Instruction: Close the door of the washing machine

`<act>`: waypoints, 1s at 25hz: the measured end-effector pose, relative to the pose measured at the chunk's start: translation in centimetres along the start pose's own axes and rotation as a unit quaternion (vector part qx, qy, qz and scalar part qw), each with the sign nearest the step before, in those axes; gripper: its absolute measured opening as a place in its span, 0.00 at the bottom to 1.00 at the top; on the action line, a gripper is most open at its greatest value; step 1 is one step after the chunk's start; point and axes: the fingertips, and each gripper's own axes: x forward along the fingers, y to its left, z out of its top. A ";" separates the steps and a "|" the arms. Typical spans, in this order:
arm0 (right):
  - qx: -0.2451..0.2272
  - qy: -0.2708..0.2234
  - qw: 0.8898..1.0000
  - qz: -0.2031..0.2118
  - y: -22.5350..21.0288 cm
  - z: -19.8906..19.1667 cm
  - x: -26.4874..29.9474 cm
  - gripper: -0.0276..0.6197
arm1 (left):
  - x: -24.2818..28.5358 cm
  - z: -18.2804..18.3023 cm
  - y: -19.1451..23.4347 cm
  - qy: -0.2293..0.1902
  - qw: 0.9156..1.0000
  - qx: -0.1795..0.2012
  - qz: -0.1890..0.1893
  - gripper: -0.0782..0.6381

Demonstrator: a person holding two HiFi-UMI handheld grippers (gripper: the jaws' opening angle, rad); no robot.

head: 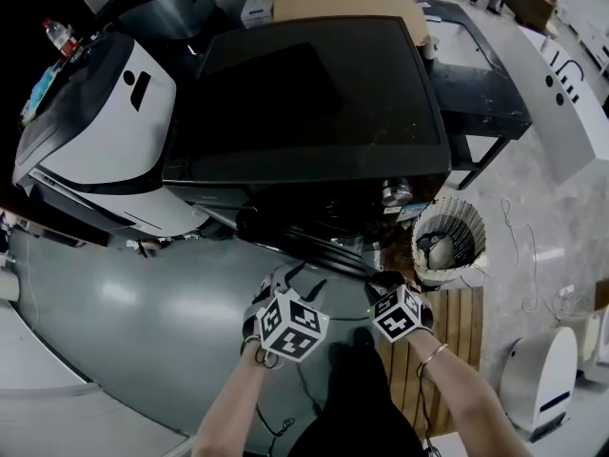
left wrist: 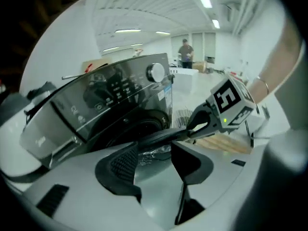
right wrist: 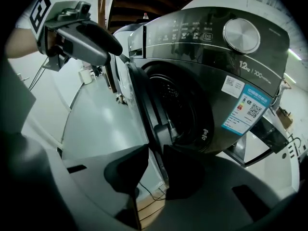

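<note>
The dark washing machine (head: 304,93) stands with its round door (head: 314,246) swung open toward me. In the right gripper view the door's edge (right wrist: 144,105) runs in between the jaws of my right gripper (right wrist: 154,162), which close on it beside the drum opening (right wrist: 178,105). The left gripper view shows the right gripper (left wrist: 192,126) clamped on the door rim (left wrist: 159,137). My left gripper (left wrist: 154,162) has its jaws wide apart, just short of the rim, with nothing in them. Both grippers sit side by side, the left gripper (head: 285,279) and the right gripper (head: 388,279).
A white appliance (head: 114,122) stands left of the machine. A round woven basket (head: 447,241) sits at its right front corner above a wooden slat mat (head: 457,331). A black table (head: 485,93) lies to the right. A person (left wrist: 185,52) stands far off.
</note>
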 end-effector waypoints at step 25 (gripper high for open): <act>0.024 -0.040 0.999 -0.022 -5.0 0.9 1.4 0.24 | 7.2 2.4 0.7 0.044 0.973 0.223 0.047 0.37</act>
